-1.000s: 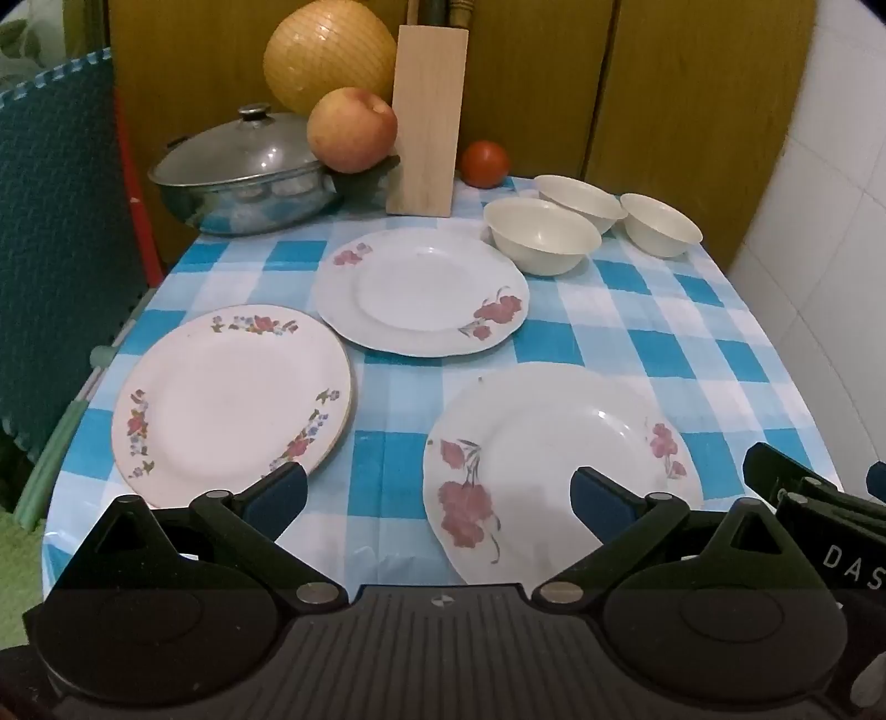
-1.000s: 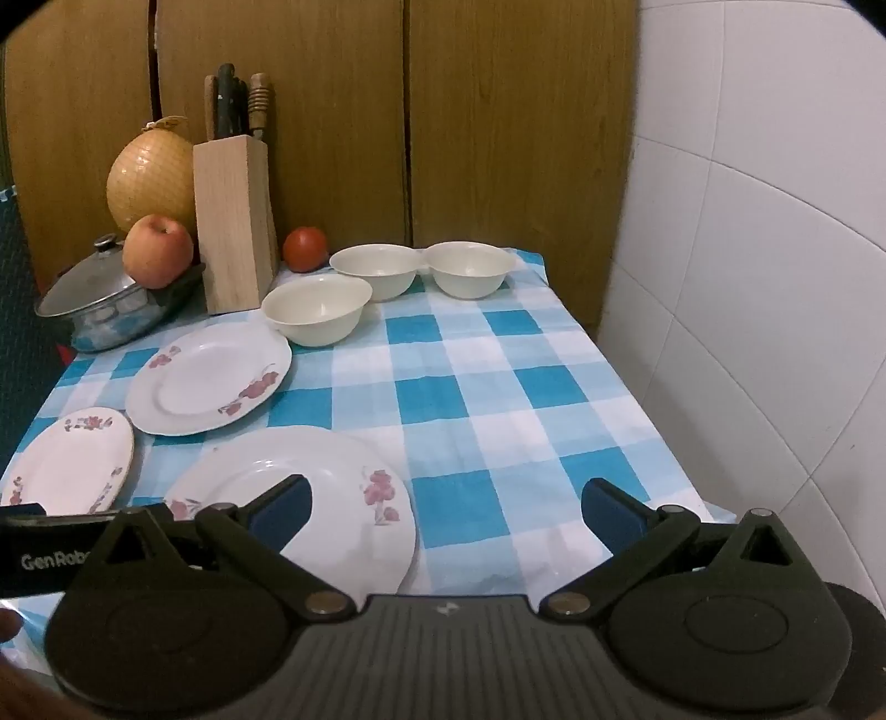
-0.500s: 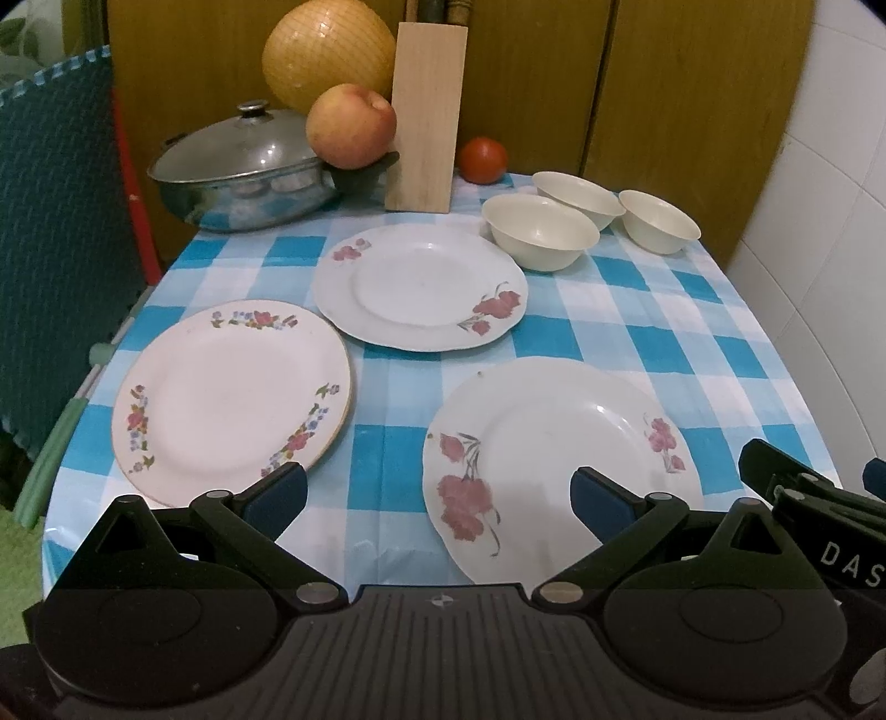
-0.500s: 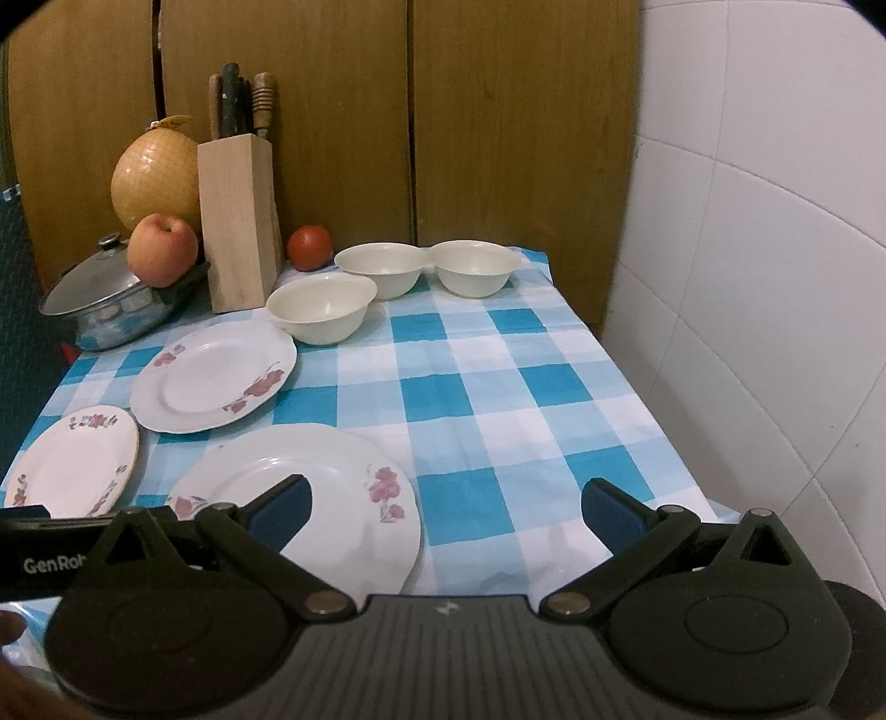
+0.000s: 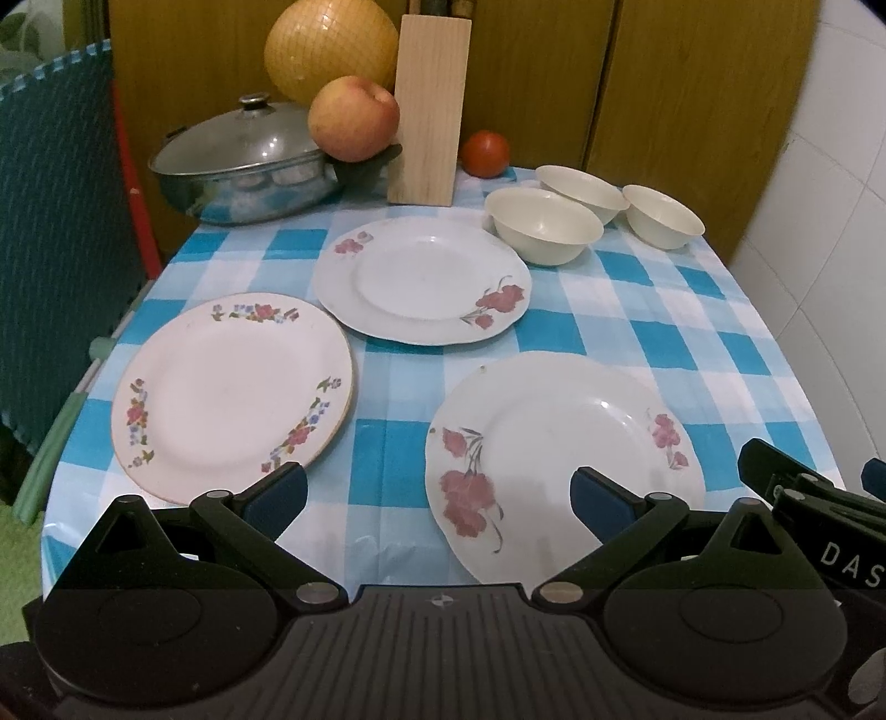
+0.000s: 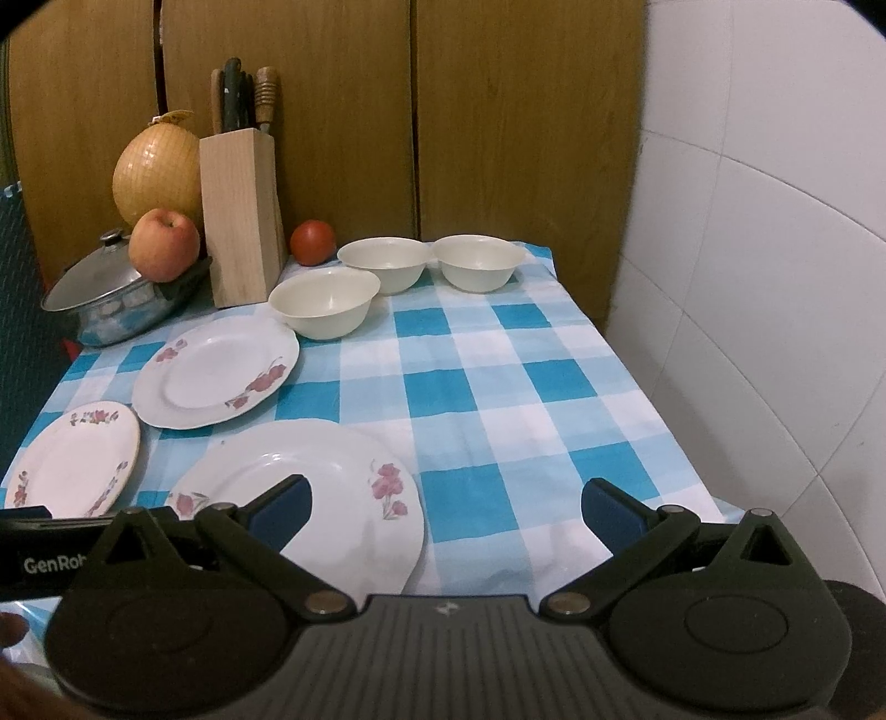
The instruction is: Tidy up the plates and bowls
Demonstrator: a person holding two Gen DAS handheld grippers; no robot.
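On the far left of the checked tablecloth (image 5: 637, 310) we see a steel pot (image 5: 249, 171) with a glass lid, and an apple (image 5: 353, 117) rests on its right handle. Behind them stands a big yellow pomelo (image 5: 326, 50), and just right of it a wooden knife block (image 5: 429, 105), then a tomato (image 5: 485, 153).

Near the left edge lies the gold-rimmed plate (image 5: 232, 393) with small flowers. Farther and to the right is the far red-flower plate (image 5: 421, 279), lying just beside it; we cannot tell if their rims touch. Near us, right of the centre, lies the near red-flower plate (image 5: 559, 459), apart from both.

At the far right stand three cream bowls: the nearest bowl (image 5: 542, 230), just beside the far plate, the middle bowl (image 5: 581, 191) behind it, and the right bowl (image 5: 662, 216). All are upright and separate, not stacked.

Our left gripper (image 5: 437, 490) hovers over the near edge with its fingers spread wide and nothing between them. Our right gripper (image 6: 446, 507) is also spread wide and empty, its left finger above the near plate
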